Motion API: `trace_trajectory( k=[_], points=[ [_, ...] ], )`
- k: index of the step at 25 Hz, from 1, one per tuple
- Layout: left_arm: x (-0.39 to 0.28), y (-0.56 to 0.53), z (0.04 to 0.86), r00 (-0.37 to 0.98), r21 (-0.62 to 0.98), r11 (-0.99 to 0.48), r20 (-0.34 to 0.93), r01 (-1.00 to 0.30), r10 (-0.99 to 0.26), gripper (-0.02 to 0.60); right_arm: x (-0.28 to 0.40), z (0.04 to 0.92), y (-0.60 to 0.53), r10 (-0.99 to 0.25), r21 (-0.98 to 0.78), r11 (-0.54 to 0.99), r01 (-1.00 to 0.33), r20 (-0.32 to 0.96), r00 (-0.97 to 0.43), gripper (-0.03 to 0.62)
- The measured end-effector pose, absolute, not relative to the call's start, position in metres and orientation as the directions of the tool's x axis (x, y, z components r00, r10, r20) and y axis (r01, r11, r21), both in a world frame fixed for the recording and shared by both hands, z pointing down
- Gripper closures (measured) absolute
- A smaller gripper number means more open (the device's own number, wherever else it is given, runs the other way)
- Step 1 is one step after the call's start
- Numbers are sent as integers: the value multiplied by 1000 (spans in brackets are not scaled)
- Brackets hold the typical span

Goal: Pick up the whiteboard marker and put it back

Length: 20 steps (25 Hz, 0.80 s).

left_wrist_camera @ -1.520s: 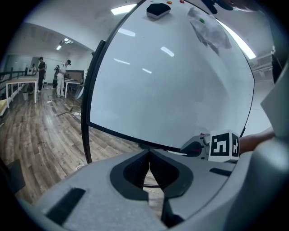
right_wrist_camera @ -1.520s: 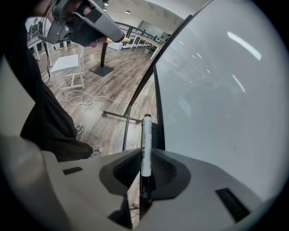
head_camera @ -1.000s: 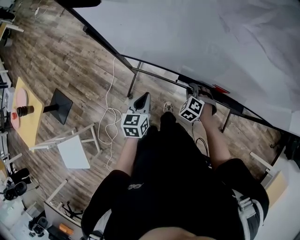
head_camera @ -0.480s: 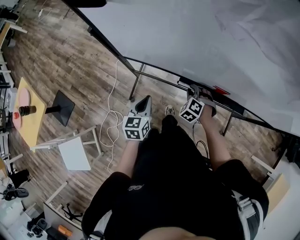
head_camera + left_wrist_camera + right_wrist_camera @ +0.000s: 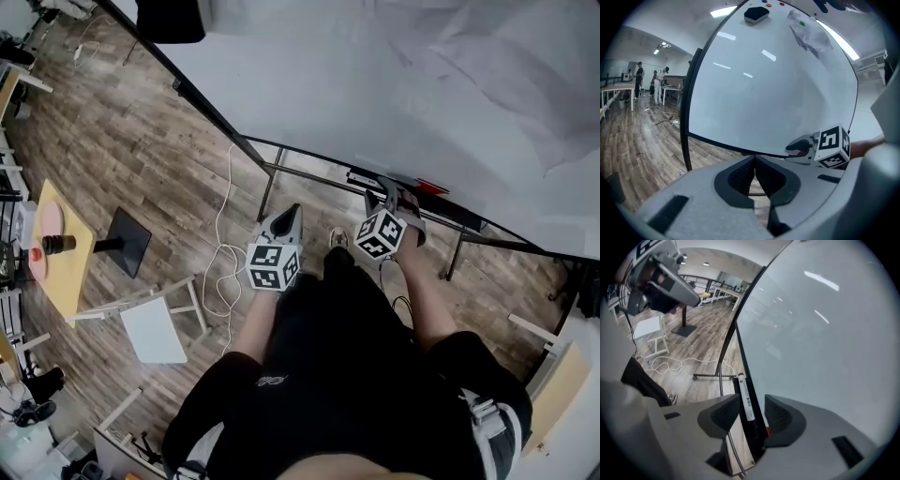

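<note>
The whiteboard marker (image 5: 746, 399), white with a black cap, lies along the black ledge (image 5: 740, 363) at the foot of the whiteboard (image 5: 820, 333). My right gripper (image 5: 751, 405) hangs just over it. Its jaws are opening and stand on either side of the marker without pressing on it. In the head view the right gripper (image 5: 392, 190) sits at the ledge (image 5: 450, 214) under the whiteboard (image 5: 375, 84). My left gripper (image 5: 289, 214) hovers to its left over the floor, pads together with nothing between them (image 5: 754, 161).
The whiteboard's metal frame legs (image 5: 267, 183) stand on the wood floor. A white cable (image 5: 220, 253), a white step stool (image 5: 155, 323), a black floor base (image 5: 127, 239) and a small yellow table (image 5: 56, 253) lie to the left. An eraser (image 5: 757, 14) sticks high on the board.
The right gripper has lifted a little off the ledge. The left gripper has stayed where it was.
</note>
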<state>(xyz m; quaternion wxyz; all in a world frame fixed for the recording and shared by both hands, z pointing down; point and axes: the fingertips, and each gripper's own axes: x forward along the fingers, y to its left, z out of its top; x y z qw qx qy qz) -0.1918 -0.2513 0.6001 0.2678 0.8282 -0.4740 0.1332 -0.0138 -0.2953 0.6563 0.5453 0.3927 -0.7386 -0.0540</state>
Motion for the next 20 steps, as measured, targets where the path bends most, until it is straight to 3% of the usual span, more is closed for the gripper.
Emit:
trace_trajectory(
  k=[9,16,20],
  points=[
    [-147,-271,588,552,276,-478,447,-834,-704,574,-20,616,-286,-744,294,517,-804,619,-252,457],
    [-146,-272,572,622,263,-566,399,-781,-674,574,-31,585,-278,-827,264,395,-880,520,-215,491],
    [-160,-267,541,659,230,-619,337,-751,-673,574,-39,557,-265,-889,263,266,-928,438,-131,566]
  ],
)
